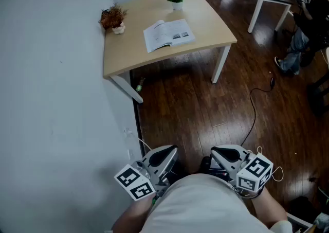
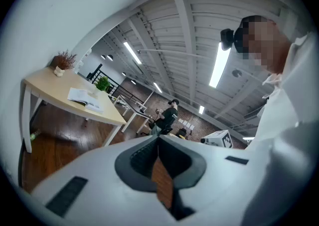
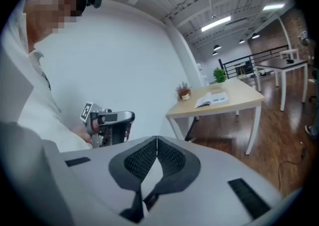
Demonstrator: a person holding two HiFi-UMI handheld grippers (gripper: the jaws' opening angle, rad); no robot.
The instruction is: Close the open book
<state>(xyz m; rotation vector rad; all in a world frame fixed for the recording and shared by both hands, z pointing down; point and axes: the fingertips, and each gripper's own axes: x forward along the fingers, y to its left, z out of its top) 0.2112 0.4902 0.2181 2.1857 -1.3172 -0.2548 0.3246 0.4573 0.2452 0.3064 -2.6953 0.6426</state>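
While the open white book [image 1: 168,34] is lying flat on the light wooden bench [image 1: 216,26] across the room, the person is holding the left tool [image 2: 158,139] and the right tool [image 3: 157,138] low near the waist, well apart from it. Both are just sitting with jaws pressed together, gripping nothing.

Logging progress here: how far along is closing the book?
Done: nothing; the book lies open on the table. In hand: nothing; the left gripper and right gripper are shut and empty, across the floor from the table. Left: walk up, reach the book and fold it closed.
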